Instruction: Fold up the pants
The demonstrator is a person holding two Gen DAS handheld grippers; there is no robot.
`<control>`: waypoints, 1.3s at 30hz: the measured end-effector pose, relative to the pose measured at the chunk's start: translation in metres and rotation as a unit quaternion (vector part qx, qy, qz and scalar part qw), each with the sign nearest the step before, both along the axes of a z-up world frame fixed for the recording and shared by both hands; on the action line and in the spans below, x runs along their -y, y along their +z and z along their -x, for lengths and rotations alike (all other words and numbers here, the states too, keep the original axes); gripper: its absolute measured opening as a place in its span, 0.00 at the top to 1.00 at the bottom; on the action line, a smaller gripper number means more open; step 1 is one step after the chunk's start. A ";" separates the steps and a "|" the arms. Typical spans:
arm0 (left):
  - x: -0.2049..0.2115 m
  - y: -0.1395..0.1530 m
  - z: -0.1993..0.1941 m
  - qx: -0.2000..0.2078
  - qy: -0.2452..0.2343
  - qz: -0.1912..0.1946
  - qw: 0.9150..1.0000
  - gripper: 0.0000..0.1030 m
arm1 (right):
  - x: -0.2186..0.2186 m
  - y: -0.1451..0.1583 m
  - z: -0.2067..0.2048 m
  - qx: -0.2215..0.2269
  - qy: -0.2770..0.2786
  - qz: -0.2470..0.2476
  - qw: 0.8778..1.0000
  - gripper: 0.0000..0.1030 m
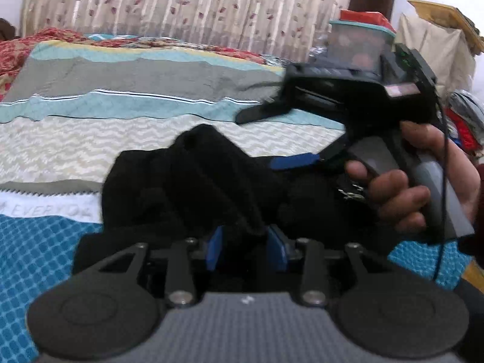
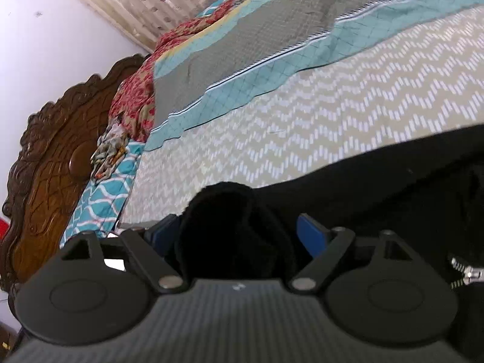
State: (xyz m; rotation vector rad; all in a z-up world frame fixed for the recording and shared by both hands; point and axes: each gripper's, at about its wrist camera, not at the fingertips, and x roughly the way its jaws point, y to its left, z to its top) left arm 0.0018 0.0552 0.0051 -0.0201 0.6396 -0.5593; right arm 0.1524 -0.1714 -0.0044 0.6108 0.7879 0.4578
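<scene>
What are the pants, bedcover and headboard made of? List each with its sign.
Pants: soft matte black fabric, likely fleece or knit; slumps in thick folds, metal zipper.
Bedcover: printed, quilted-looking cloth, probably cotton; stitched grid lines.
Headboard: carved wood, glossy brown varnish; highlights on relief.

Bed with a carved dark wooden headboard [image 2: 54, 151], patchwork bedspread [image 1: 90, 139] in teal, grey, cream chevron and blue check bands, black pants [image 1: 187, 187] bunched on the chevron band, red floral cloth [image 2: 136, 96] crumpled at the headboard end
</scene>
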 end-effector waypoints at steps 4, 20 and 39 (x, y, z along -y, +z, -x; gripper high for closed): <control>0.031 -0.001 0.011 0.006 -0.055 -0.010 0.998 0.60 | -0.016 0.014 0.014 0.032 0.010 0.001 0.999 0.13; -0.102 0.033 0.039 -0.007 0.129 0.143 0.981 0.55 | -0.071 -0.021 -0.029 -0.014 0.099 0.095 0.990 0.07; 0.005 -0.026 0.000 -0.097 0.088 0.087 0.988 0.67 | 0.015 0.022 0.065 0.039 -0.090 0.135 0.986 0.46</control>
